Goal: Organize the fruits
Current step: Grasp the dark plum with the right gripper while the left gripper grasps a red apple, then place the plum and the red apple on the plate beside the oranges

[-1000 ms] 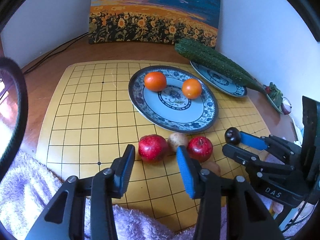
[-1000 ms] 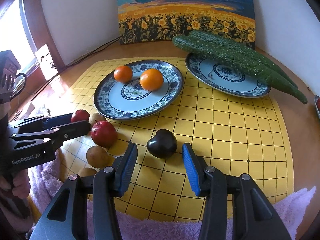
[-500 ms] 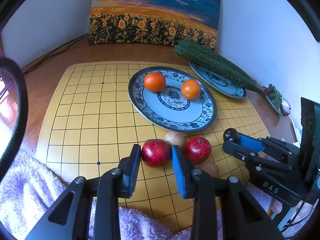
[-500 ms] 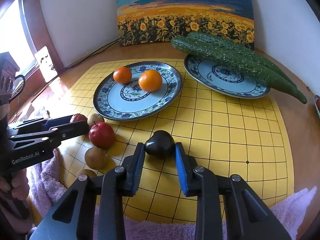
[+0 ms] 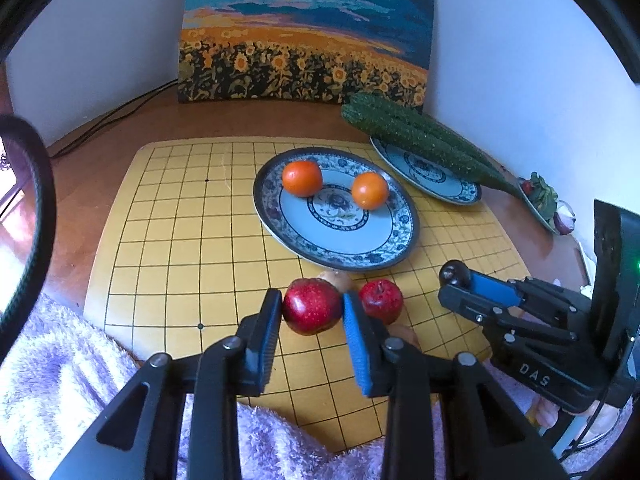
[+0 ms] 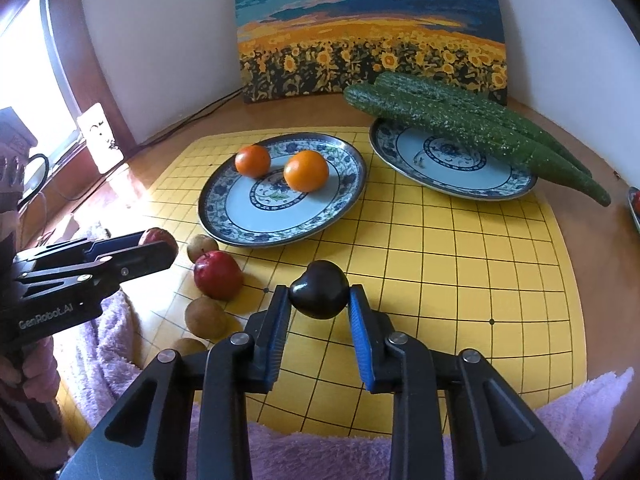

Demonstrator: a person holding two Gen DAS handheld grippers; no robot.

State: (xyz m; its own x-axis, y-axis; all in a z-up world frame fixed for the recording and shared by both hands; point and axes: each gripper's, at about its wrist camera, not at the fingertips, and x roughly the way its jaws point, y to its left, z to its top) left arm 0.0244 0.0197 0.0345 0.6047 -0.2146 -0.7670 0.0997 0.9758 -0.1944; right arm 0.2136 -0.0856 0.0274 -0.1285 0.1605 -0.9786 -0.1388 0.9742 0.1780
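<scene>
The left wrist view shows the left tool (image 5: 311, 312) closed on a red apple (image 5: 312, 306) at the near edge of the yellow grid mat (image 5: 180, 240), a second apple (image 5: 380, 300) just to its right. Only the right wrist view shows the dark plum (image 6: 319, 289) fully, clamped between the blue pads of the right tool (image 6: 319, 312) near the mat's middle, and small brown fruits (image 6: 205, 317) to the near left. Both tools reach low and level over the mat. Two oranges (image 6: 306, 171) sit on the near plate (image 6: 340, 208); cucumbers (image 6: 472, 124) lie across the far plate (image 6: 500, 188).
</scene>
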